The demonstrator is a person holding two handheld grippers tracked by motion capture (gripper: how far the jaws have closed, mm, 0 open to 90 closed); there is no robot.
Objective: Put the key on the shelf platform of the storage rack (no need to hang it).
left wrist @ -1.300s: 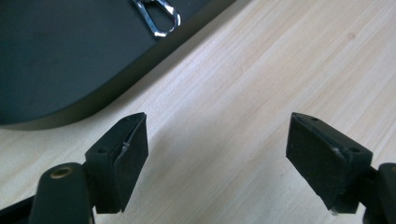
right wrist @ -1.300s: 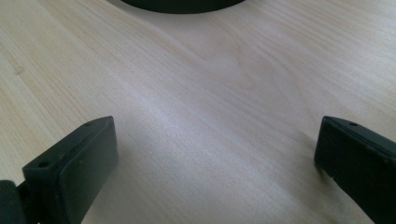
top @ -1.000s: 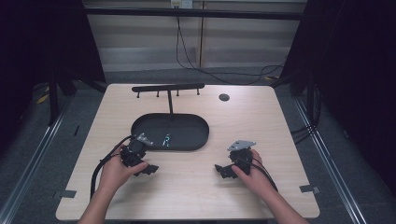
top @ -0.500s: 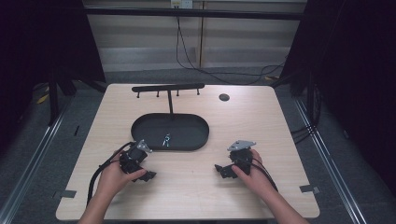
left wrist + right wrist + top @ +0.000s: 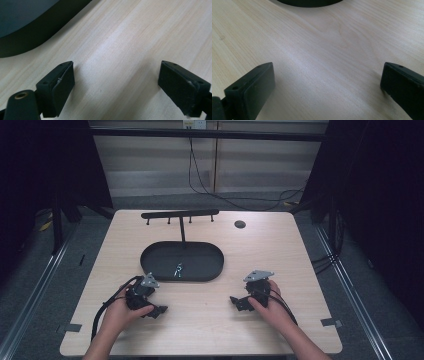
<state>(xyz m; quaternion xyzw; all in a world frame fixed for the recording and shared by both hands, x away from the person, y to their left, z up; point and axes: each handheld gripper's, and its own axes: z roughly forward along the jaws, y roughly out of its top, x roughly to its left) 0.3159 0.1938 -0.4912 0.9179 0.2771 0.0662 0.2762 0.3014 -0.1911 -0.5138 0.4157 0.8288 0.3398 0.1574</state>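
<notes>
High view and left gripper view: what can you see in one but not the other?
The high view has the whole table, both hands, the right hand-held gripper, the small metal thing lying in the black tray, the hook rack behind it, and a dark round spot. The left gripper view has that hand-held gripper's two black pads up close, wide apart with bare wood between them. Both share the left hand-held gripper, the pale wooden tabletop, and the tray's curved edge.

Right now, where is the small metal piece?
In the high view, the small metal piece lies inside the black oval tray, near its front rim, just beyond the left tool.
</notes>
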